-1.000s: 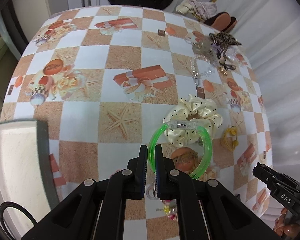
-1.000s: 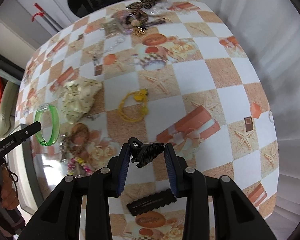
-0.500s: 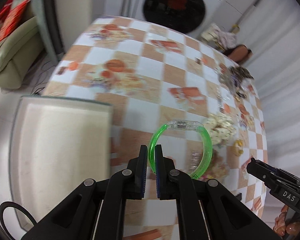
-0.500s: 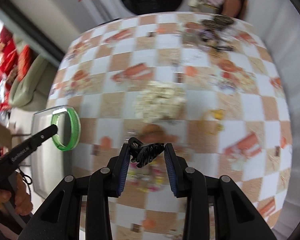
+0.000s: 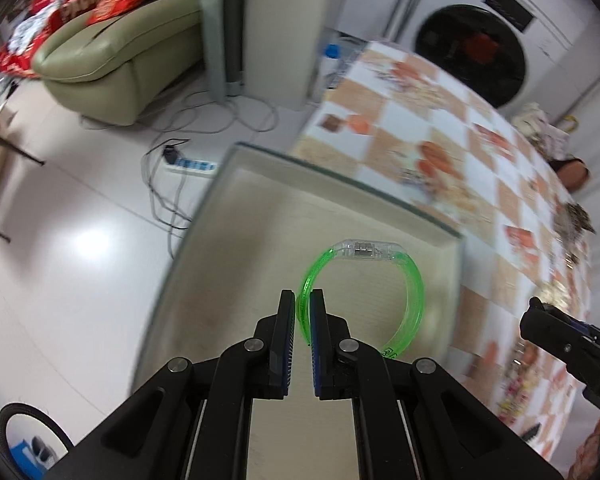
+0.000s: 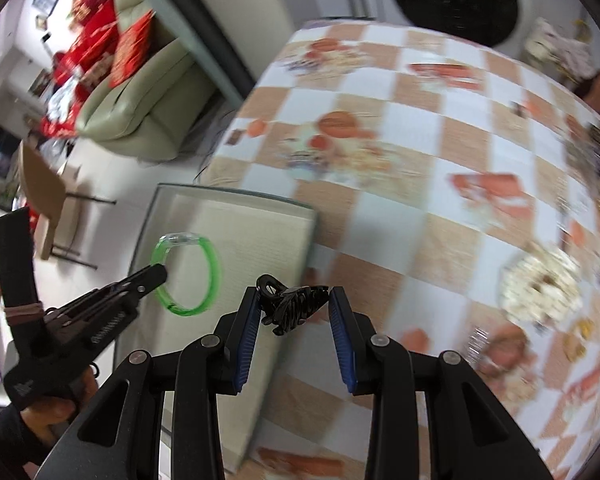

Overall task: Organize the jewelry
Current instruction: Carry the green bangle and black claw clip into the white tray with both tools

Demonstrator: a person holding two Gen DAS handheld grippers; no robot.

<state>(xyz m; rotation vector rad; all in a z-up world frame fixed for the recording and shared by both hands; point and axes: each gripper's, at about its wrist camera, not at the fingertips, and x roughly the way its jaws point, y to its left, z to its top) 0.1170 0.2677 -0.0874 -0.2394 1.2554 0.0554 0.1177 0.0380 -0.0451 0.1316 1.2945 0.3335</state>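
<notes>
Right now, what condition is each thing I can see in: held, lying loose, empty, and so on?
Left gripper: shut on the green bracelet, over the tray.
Green bracelet: held by its band, hanging clear of the tray.
Right gripper: shut on the black hair claw.
Black hair claw: clamped between the pads, above the tray's edge.
Tray: on the table, nothing seen in it.
Scrunchie: lying loose on the table.

The right gripper clamps a black claw clip between its blue pads. Left of the claw, the left gripper pinches a green bangle above a pale tray. The checkered tablecloth extends ahead of and right of the claw. A cream scrunchie, blurred, lies far right.
</notes>
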